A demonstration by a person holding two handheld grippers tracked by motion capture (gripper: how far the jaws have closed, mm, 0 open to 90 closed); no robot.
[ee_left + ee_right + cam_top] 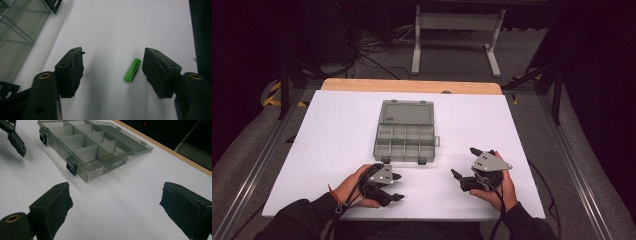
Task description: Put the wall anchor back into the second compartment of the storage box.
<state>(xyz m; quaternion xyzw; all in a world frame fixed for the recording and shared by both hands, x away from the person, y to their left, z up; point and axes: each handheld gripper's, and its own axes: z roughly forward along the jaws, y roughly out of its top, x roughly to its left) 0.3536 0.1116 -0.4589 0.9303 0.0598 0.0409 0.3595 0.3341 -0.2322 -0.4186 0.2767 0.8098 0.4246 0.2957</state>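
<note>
A small green ribbed plug [132, 70] lies on the white tabletop [337, 130] between the jaws of my left gripper [113, 57]. It sits close to the right-hand jaw in the left gripper view, and neither pad presses on it. In the high view the left gripper [399, 186] is near the table's front edge, just in front of an open grey compartment box [377, 145]. My right gripper [463, 161] rests to the right of the box with its jaws wide apart and nothing between them [116, 195].
The box [95, 173] has its clear lid folded back and black latches on its near wall. A tiny green item [398, 140] lies in one compartment. A wooden strip [412, 86] edges the far side of the table.
</note>
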